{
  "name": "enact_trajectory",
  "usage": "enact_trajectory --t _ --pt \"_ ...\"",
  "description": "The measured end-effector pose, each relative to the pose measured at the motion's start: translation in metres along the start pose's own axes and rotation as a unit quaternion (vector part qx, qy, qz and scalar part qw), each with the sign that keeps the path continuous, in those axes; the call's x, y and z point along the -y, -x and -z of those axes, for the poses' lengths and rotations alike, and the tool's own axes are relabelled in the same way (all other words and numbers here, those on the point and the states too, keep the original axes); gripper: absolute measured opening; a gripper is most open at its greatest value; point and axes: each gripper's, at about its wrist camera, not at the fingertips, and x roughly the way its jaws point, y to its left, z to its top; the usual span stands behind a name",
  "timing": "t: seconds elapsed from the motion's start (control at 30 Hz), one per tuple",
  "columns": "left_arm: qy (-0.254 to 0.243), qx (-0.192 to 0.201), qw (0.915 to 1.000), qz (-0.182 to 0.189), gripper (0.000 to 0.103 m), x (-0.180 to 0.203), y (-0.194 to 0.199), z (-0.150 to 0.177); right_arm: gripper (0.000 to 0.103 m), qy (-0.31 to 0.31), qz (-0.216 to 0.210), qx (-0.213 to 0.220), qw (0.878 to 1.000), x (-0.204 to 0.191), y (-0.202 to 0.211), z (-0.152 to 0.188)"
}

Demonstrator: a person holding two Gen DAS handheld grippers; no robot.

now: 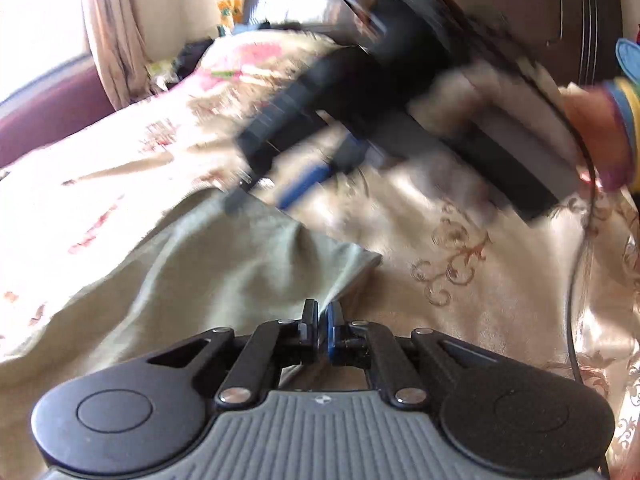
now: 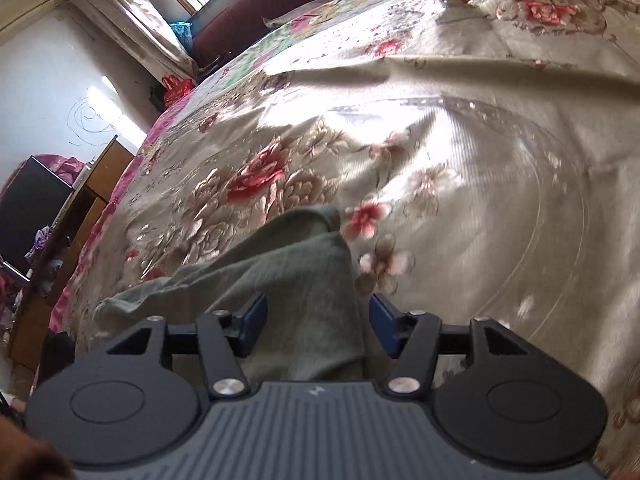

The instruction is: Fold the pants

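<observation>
While the left claw (image 1: pixel 322 326) pinches the olive pants (image 1: pixel 224 264) and the right claw (image 2: pixel 316 330) gapes over them on the bed (image 2: pixel 460 160), folding looks barely begun.

ahead of left fingers: blocked by the right gripper (image 1: pixel 256 184), held across, blurred | right of them: bare bedspread (image 1: pixel 460 280), room left | ahead of right fingers: pants (image 2: pixel 304 280) heaped between, open bedspread beyond
</observation>
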Motion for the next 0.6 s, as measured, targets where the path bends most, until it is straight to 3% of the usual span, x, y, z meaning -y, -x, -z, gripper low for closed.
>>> enact_trajectory --t 0.07,0.1,0.13,0.17,0.23,0.3,0.4,0.5,0.6 --pt "-0.012 0.009 0.9991 -0.039 0.021 -0.008 0.015 0.007 0.059 0.014 -0.007 -0.002 1.000 -0.002 -0.012 0.015" --pt "-0.018 0.003 0.9981 -0.059 0.021 -0.014 0.020 0.011 0.051 0.018 -0.004 0.010 1.000 -0.004 -0.018 0.019" --pt "-0.023 -0.007 0.9964 -0.081 0.024 -0.019 0.022 0.014 0.040 0.007 -0.003 0.015 1.000 -0.005 -0.022 0.020" --pt "-0.028 -0.020 0.9935 -0.109 0.025 -0.027 0.024 0.019 0.010 -0.020 -0.008 0.006 1.000 -0.005 -0.027 0.019" --pt "-0.015 -0.030 0.9863 -0.162 0.026 -0.047 0.026 0.026 0.007 -0.044 -0.024 0.001 0.999 -0.009 -0.028 0.018" --pt "0.024 -0.072 0.9789 -0.190 0.026 -0.070 0.016 0.037 0.006 -0.042 -0.010 0.012 0.999 -0.010 -0.016 0.020" --pt "0.030 -0.084 0.9809 -0.172 0.028 -0.081 0.020 0.052 0.005 -0.081 -0.026 0.017 0.996 0.008 0.007 0.023" --pt "0.018 -0.075 0.9846 -0.157 0.028 -0.059 0.030 0.043 0.005 -0.071 0.039 0.022 0.996 0.019 0.027 0.029" --pt "0.017 -0.045 0.9878 -0.148 0.028 -0.049 0.025 0.029 0.005 -0.084 0.064 0.027 0.994 0.033 0.053 0.029"
